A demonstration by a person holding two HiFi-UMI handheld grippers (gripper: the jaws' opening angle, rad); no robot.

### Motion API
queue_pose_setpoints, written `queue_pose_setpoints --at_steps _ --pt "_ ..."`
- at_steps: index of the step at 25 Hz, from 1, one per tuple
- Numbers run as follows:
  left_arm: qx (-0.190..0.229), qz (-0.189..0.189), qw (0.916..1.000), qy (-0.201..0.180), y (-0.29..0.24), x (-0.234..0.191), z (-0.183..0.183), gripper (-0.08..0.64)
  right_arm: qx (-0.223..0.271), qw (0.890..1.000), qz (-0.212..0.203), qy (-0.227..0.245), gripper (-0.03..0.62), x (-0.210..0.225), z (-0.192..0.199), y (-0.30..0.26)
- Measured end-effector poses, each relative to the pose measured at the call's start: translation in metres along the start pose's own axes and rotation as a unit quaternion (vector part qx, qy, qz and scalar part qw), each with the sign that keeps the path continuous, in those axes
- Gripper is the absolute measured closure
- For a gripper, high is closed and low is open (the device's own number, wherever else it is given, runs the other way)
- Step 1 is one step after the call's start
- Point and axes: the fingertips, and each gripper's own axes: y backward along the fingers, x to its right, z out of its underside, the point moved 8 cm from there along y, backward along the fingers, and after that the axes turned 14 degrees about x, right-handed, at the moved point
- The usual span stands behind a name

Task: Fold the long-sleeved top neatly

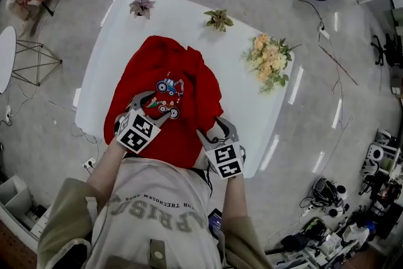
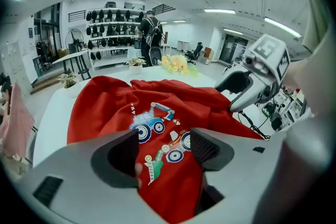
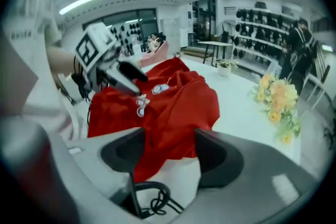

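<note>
A red long-sleeved top [image 1: 195, 82] with a tractor print lies bunched on the white table [image 1: 126, 16], its right part folded over the middle. My left gripper [image 1: 151, 106] hovers over the print near the top's left front. Its jaws stand wide apart, and in the left gripper view [image 2: 165, 152] the printed cloth [image 2: 115, 102] lies below them, unpinched. My right gripper [image 1: 217, 132] is at the top's near right edge. In the right gripper view [image 3: 168, 152] its jaws are apart, with the red hem [image 3: 178, 102] and bare table beyond them. Each view shows the other gripper [image 2: 252, 86] [image 3: 128, 76].
A yellow flower bouquet [image 1: 269, 60] lies at the table's right side, and two small potted plants [image 1: 142, 7] [image 1: 218, 19] stand along the far edge. A black cable [image 3: 152, 202] hangs under the right gripper. Chairs, stands and gear crowd the floor around.
</note>
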Motion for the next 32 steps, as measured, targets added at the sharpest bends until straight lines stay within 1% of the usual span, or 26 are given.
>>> queue_pose_setpoints --at_steps 1,2,3,4,5,6,9,10,11,12,13,14,15,16,17,19,21,22,24,26,27,29,31,32 --pt "0.001 -0.001 1.0 -0.002 0.001 -0.001 -0.001 0.252 0.023 0.999 0.0 -0.029 0.272 0.008 -0.013 0.004" --pt "0.002 -0.002 1.0 -0.003 0.003 -0.002 -0.001 0.252 0.054 0.997 0.005 -0.051 0.25 0.018 -0.028 0.006" --pt "0.004 -0.004 1.0 -0.004 0.005 -0.003 -0.002 0.252 0.08 0.995 0.013 -0.065 0.249 0.028 -0.042 0.005" --pt "0.006 -0.006 1.0 -0.004 0.006 -0.004 -0.003 0.252 0.095 0.993 0.022 -0.072 0.249 0.038 -0.053 -0.002" --pt "0.007 -0.008 0.9999 -0.003 0.007 -0.004 -0.003 0.252 0.095 0.992 0.03 -0.075 0.25 0.047 -0.059 -0.014" --pt "0.007 -0.01 0.9999 -0.002 0.008 -0.005 -0.002 0.252 0.084 0.993 0.035 -0.079 0.25 0.055 -0.06 -0.031" --pt "0.007 -0.012 0.9999 0.002 0.014 -0.004 0.0 0.252 0.02 0.994 0.044 -0.095 0.252 0.064 -0.049 -0.082" --pt "0.008 -0.014 0.9999 0.003 0.018 -0.004 0.0 0.252 -0.002 0.994 0.053 -0.094 0.266 0.066 -0.044 -0.092" --pt "0.01 -0.016 0.9998 0.005 0.022 -0.004 0.0 0.252 -0.015 0.994 0.069 -0.086 0.336 0.069 -0.042 -0.095" --pt "0.012 -0.018 0.9998 0.006 0.026 -0.004 0.001 0.252 -0.015 0.993 0.089 -0.073 0.433 0.071 -0.043 -0.092" --pt "0.015 -0.02 0.9997 0.006 0.031 -0.005 0.001 0.252 -0.002 0.993 0.108 -0.055 0.541 0.073 -0.049 -0.085" --pt "0.017 -0.022 0.9996 0.006 0.036 -0.007 0.002 0.252 0.021 0.992 0.117 -0.033 0.551 0.073 -0.058 -0.075" --pt "0.019 -0.025 0.9995 0.005 0.041 -0.009 0.003 0.252 0.049 0.992 0.112 -0.005 0.553 0.07 -0.07 -0.064" --pt "0.022 -0.028 0.9994 0.004 0.046 -0.012 0.005 0.252 0.079 0.992 0.093 0.029 0.554 0.062 -0.084 -0.054" --pt "0.024 -0.031 0.9992 0.003 0.052 -0.015 0.006 0.252 0.107 0.99 0.064 0.062 0.555 0.05 -0.099 -0.045" --pt "0.029 -0.037 0.9989 0.004 0.062 -0.021 0.011 0.252 0.152 0.982 -0.005 0.114 0.555 0.017 -0.126 -0.028" --pt "0.03 -0.043 0.9986 0.004 0.074 -0.027 0.017 0.252 0.169 0.973 -0.06 0.148 0.555 -0.019 -0.141 -0.018" --pt "0.028 -0.045 0.9986 0.003 0.08 -0.03 0.021 0.252 0.167 0.97 -0.081 0.16 0.555 -0.037 -0.143 -0.015" --pt "0.02 -0.048 0.9986 0.0 0.09 -0.036 0.03 0.252 0.149 0.967 -0.114 0.173 0.554 -0.073 -0.135 -0.017" --pt "0.006 -0.048 0.9988 -0.002 0.1 -0.041 0.044 0.252 0.115 0.969 -0.136 0.173 0.555 -0.103 -0.111 -0.028" --pt "-0.001 -0.047 0.9989 -0.004 0.104 -0.044 0.05 0.252 0.091 0.971 -0.141 0.171 0.554 -0.115 -0.095 -0.037" --pt "-0.011 -0.043 0.999 -0.006 0.11 -0.046 0.061 0.252 0.041 0.976 -0.131 0.171 0.554 -0.13 -0.061 -0.054" --pt "-0.015 -0.034 0.9993 -0.009 0.115 -0.047 0.068 0.252 0.009 0.979 -0.104 0.175 0.544 -0.137 -0.038 -0.065" --pt "-0.014 -0.028 0.9994 -0.011 0.117 -0.047 0.069 0.252 0.006 0.981 -0.092 0.173 0.485 -0.139 -0.035 -0.066"
